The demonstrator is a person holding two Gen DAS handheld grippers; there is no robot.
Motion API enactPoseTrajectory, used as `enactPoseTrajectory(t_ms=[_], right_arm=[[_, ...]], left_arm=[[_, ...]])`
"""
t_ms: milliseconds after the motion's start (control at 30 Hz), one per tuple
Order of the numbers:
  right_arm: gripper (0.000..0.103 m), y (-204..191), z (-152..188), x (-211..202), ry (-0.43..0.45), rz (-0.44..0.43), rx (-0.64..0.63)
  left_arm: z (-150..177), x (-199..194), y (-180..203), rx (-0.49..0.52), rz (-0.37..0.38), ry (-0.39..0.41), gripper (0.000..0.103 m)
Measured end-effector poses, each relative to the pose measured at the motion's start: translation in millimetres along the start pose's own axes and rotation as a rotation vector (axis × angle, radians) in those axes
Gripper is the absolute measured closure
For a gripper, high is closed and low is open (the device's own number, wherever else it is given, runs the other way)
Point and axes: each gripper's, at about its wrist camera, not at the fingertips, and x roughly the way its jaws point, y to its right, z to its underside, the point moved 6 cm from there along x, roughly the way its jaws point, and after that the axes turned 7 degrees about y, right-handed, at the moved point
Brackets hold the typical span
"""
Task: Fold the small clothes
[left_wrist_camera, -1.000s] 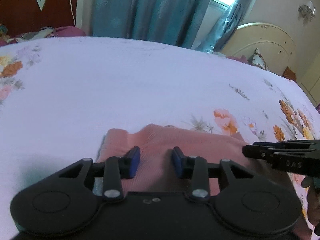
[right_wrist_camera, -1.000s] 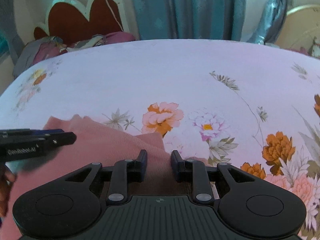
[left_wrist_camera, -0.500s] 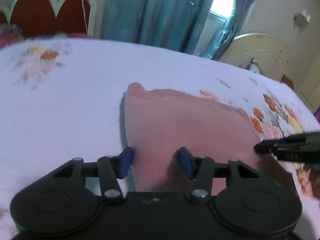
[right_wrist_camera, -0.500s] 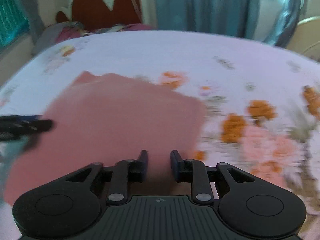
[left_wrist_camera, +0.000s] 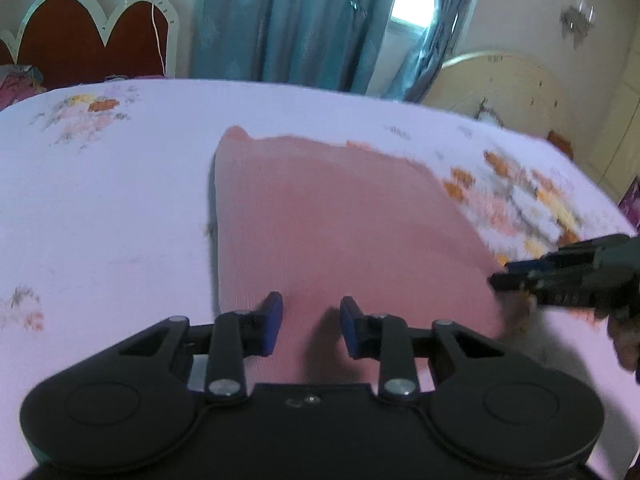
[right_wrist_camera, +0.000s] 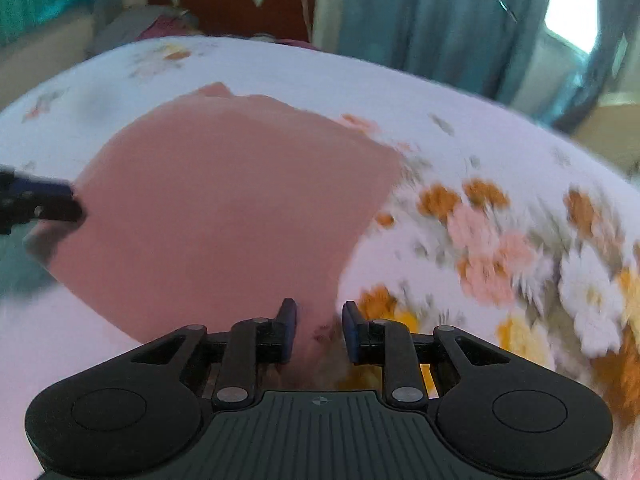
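moved: pink cloth point(left_wrist_camera: 340, 224) now stretched out flat across bed sheet point(left_wrist_camera: 100, 208); earlier bunched near both grippers
writing: none readable, blurred
left gripper point(left_wrist_camera: 311, 326): jaws closing, cloth's near edge between pads
right gripper point(right_wrist_camera: 319, 330): narrow gap, pinching cloth's near corner

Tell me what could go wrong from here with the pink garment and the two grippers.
1. The left gripper has the pink garment between its closing jaws, but the pads do not clearly press it, so that edge might slip free.
2. The right gripper seems to hold only a bunched corner, so a pull could skew the cloth.
3. The far edge looks wavy on the floral sheet, so a fold made now may trap wrinkles.
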Motion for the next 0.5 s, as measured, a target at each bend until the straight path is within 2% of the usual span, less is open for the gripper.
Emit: enactPoseTrajectory(t_ms=[67,200,333,400,500], right_arm=[[0.079,7,6,1,-0.004,-0.028,0.071],[0.079,7,7,-1,0.010,-0.020,0.121],[0.079,19,21,-11,0.007,0.024,0.163],[0.078,24,33,-20,-0.032,0.103,0.163],[0.078,28,43,-49,0.009,0.060,0.254]], left_arm=[[14,1,1,-0.007,-0.011,-0.022,0.073],[26,-9,2,-0.017,-0.040,-0.010,0.072],[29,-22,7,-0.001,-0.066,-0.019,0.072],[30,-30,8,0.000,-0.077,-0.019,0.072],[33,-46,14,0.008,-0.083,-0.008,0.072]])
